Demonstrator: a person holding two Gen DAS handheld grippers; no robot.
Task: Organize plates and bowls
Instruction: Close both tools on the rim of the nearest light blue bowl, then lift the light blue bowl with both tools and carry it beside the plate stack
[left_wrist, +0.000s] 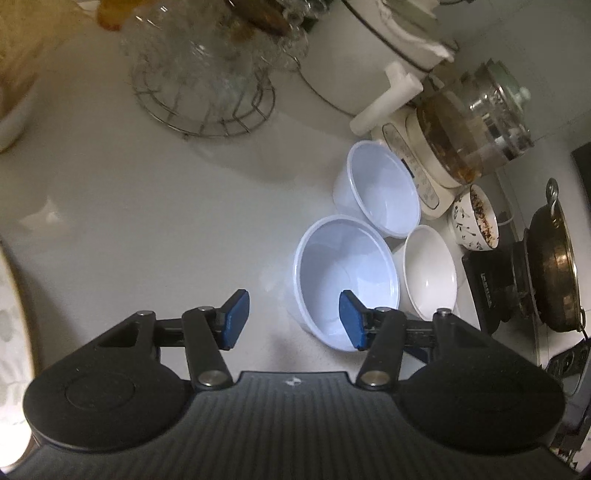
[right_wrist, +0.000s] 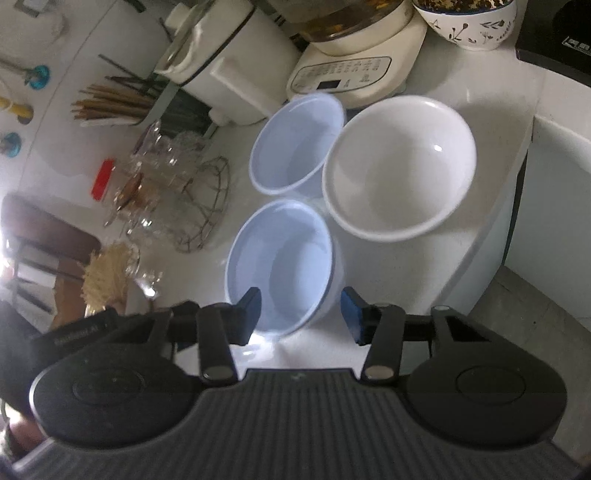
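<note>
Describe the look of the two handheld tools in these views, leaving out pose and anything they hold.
Both match: the left tool and right tool each have a black ribbed body with two round black lobes, black linkage arms on silver pivot pins, and flat blue pads on the fingers. No cables or sleeves are visible.

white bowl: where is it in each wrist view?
Left wrist: white bowl right of centre, beside the near blue bowl.
Right wrist: white bowl upper right of centre, its rim over the near blue bowl.
Shared landmark: kettle base behind the bowls.
</note>
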